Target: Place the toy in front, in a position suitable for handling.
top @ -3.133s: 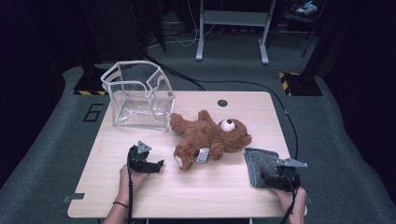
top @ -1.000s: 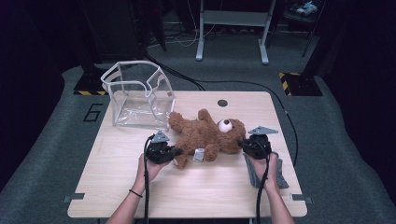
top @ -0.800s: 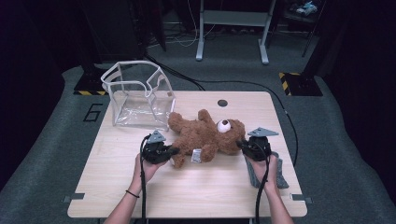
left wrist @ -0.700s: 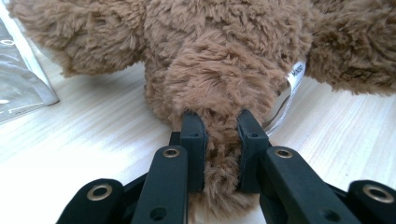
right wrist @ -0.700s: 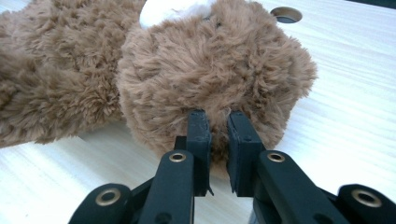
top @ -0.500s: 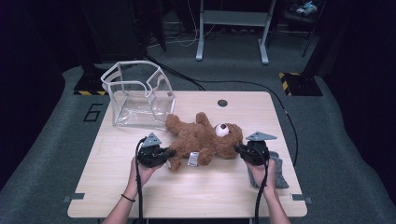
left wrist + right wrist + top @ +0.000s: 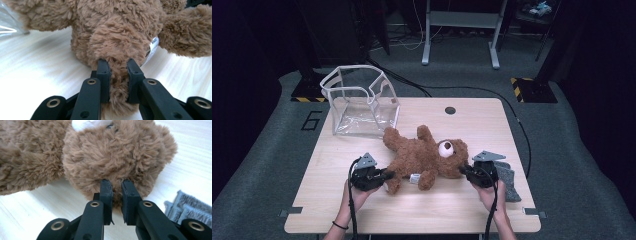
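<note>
While the teddy bear (image 7: 424,157) lies mid-table, its leg is clamped by the left hand-held gripper (image 7: 384,176) and its head by the right hand-held gripper (image 7: 463,171). Gripping seems done; transfer to the clear bag (image 7: 359,102) at 10 o'clock presumably remains.

I count one brown teddy bear (image 7: 424,157), one clear plastic bag (image 7: 360,102) and one grey folded cloth (image 7: 508,175) on my single surface (image 7: 472,210). I work two tongs: left (image 7: 386,175), right (image 7: 463,171).
</note>
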### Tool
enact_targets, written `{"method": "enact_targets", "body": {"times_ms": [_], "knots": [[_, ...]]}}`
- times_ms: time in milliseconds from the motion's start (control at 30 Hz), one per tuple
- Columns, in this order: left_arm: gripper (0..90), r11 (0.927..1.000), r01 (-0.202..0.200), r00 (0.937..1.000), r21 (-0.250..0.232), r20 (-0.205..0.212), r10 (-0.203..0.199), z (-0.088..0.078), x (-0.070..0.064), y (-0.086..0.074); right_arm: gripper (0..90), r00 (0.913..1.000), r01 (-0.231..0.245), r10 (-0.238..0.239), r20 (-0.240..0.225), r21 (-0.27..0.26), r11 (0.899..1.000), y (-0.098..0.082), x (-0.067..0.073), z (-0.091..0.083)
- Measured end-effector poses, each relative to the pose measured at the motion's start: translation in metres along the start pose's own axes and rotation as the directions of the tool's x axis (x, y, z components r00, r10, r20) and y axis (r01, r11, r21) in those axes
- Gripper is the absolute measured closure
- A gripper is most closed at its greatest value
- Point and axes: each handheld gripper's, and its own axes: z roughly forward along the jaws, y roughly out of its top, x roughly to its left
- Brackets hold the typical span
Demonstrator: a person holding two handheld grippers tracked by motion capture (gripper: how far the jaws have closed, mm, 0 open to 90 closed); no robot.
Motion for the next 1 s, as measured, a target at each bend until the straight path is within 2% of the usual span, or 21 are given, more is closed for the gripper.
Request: {"method": "enact_targets", "body": {"times_ms": [67, 233, 267, 333, 400, 500, 533, 600, 700, 800, 833, 933, 1000], "knots": [[76.4, 1.0000, 0.000, 1.0000, 0.001, -0.005, 0.000, 0.003, 0.000, -0.004, 81.0, 1.0000, -0.002, 0.002, 0.006, 0.004, 1.000, -0.003, 0.001, 0.001], [71.1, 0.9994, 0.034, 0.9993, 0.010, -0.013, -0.034, 0.013, -0.001, -0.012, 80.8, 1.0000, -0.006, 0.006, 0.006, 0.007, 1.000, -0.007, 0.002, 0.003], [65.8, 0.9991, 0.041, 0.9988, 0.005, -0.027, -0.041, 0.014, -0.001, -0.013, 80.8, 1.0000, -0.005, 0.005, 0.007, 0.011, 1.000, -0.007, 0.002, 0.003], [62.3, 0.9986, 0.053, 0.9984, 0.002, -0.018, -0.053, 0.013, 0.000, -0.014, 80.7, 0.9999, -0.009, 0.009, 0.008, 0.012, 1.000, -0.007, 0.002, 0.002], [54.2, 0.9974, 0.072, 0.9973, 0.002, -0.016, -0.072, 0.014, 0.001, -0.016, 80.6, 0.9999, -0.004, 0.003, 0.009, 0.012, 1.000, -0.007, 0.002, 0.003], [49.9, 0.9971, 0.076, 0.9969, 0.007, -0.017, -0.076, 0.016, 0.000, -0.019, 80.4, 0.9999, -0.002, 0.002, 0.015, 0.015, 1.000, -0.006, 0.002, 0.003], [50.2, 0.9963, 0.085, 0.9962, 0.005, -0.019, -0.085, 0.016, -0.001, -0.020, 80.4, 0.9999, 0.002, -0.002, 0.016, 0.014, 1.000, -0.007, 0.002, 0.003], [53.7, 0.9976, 0.070, 0.9973, 0.003, -0.025, -0.069, 0.016, 0.000, -0.022, 80.4, 0.9998, -0.007, 0.007, 0.019, 0.018, 1.000, -0.008, 0.003, 0.003], [61.3, 0.9971, 0.077, 0.9968, -0.002, -0.024, -0.077, 0.018, 0.000, -0.024, 80.2, 0.9998, -0.013, 0.012, 0.014, 0.023, 1.000, -0.010, 0.003, 0.003], [64.0, 0.9975, 0.070, 0.9972, 0.001, -0.025, -0.070, 0.020, 0.001, -0.025, 79.6, 0.9999, -0.005, 0.005, 0.011, 0.025, 1.000, -0.011, 0.002, 0.003], [64.4, 0.9964, 0.084, 0.9963, -0.002, -0.017, -0.084, 0.020, 0.002, -0.026, 79.3, 0.9999, -0.012, 0.011, 0.010, 0.028, 1.000, -0.012, 0.002, 0.003], [64.9, 0.9952, 0.096, 0.9953, -0.020, -0.012, -0.096, 0.022, 0.004, -0.029, 76.0, 0.9998, -0.016, 0.015, 0.013, 0.024, 1.000, -0.012, 0.002, 0.002], [65.0, 0.9945, 0.098, 0.9950, -0.036, -0.014, -0.099, 0.023, 0.005, -0.031, 69.9, 0.9997, -0.015, 0.015, 0.020, 0.020, 1.000, -0.012, 0.001, 0.001]]}}
